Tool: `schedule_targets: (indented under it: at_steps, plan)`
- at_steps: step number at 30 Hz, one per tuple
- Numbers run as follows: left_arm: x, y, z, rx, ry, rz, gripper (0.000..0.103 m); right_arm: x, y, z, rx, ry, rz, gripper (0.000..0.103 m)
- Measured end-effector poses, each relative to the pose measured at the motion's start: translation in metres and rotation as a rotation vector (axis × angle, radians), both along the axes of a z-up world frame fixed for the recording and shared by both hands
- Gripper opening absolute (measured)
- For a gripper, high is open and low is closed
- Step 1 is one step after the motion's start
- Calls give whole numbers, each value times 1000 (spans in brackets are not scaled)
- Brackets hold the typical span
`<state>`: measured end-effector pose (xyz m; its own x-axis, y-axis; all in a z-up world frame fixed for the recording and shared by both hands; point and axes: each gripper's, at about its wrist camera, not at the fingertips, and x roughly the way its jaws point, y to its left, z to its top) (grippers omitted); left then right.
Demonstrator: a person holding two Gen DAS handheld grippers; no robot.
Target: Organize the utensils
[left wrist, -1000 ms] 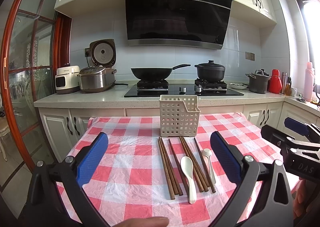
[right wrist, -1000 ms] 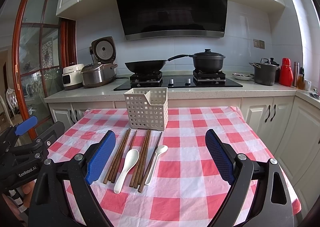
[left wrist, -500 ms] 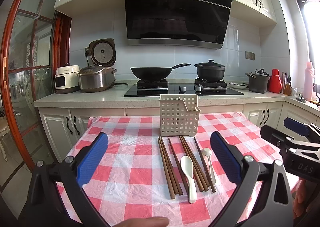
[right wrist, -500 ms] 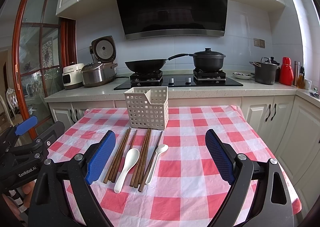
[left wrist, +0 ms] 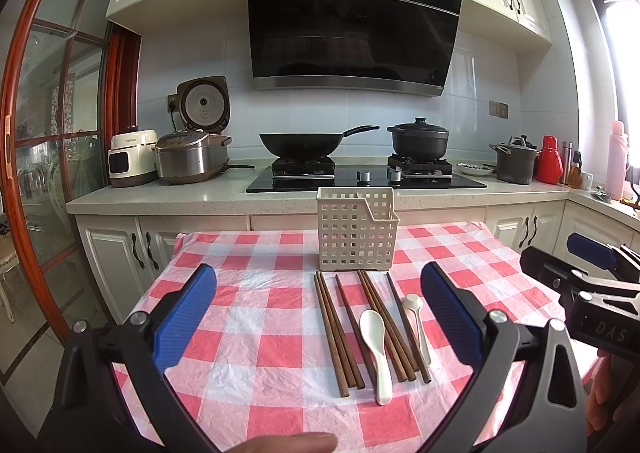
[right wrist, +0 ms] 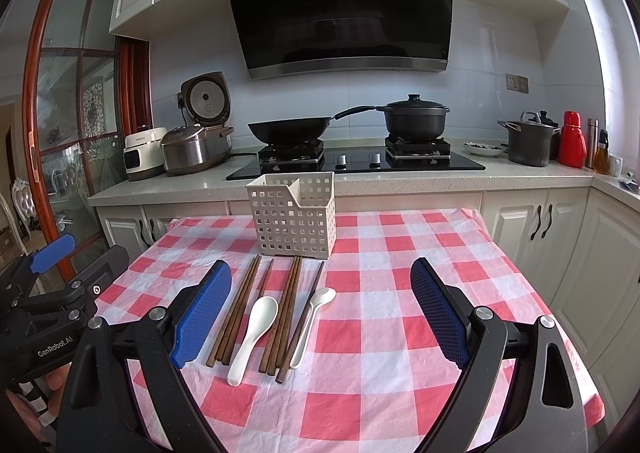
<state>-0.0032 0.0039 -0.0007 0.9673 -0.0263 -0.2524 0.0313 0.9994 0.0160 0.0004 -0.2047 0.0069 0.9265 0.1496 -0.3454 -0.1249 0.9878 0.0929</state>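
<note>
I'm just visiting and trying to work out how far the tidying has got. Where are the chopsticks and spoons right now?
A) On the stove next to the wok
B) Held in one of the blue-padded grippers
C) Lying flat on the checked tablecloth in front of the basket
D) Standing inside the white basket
C: the chopsticks and both white spoons lie on the checked tablecloth in front of the white basket; both grippers are open and hold nothing.

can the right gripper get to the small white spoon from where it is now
Probably yes. The right gripper is open and empty, and the small white spoon lies uncovered on the tablecloth beside a chopstick, which might get caught too.
</note>
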Motion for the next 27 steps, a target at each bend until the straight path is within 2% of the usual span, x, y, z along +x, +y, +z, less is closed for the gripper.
schedule_targets:
  at_steps: [7, 11, 17, 19, 24, 27]
  plan:
    - [10, 6, -5, -12, 50, 7, 99, 13, -7, -8, 6, 60, -16, 85]
    - [26, 15, -13, -31, 119, 9, 99, 26, -11, -17, 4, 111, -57, 85]
    - [58, 19, -31, -1, 210, 45, 99, 52, -19, -31, -6, 150, -99, 85]
    - [69, 21, -35, -4, 228, 52, 99, 62, -19, -35, -6, 157, -88, 85]
    - [113, 21, -57, 17, 380, -4, 99, 96, -19, -51, 45, 239, -21, 85]
    - [128, 22, -68, 19, 397, -7, 98, 118, -14, -61, 49, 311, -2, 85]
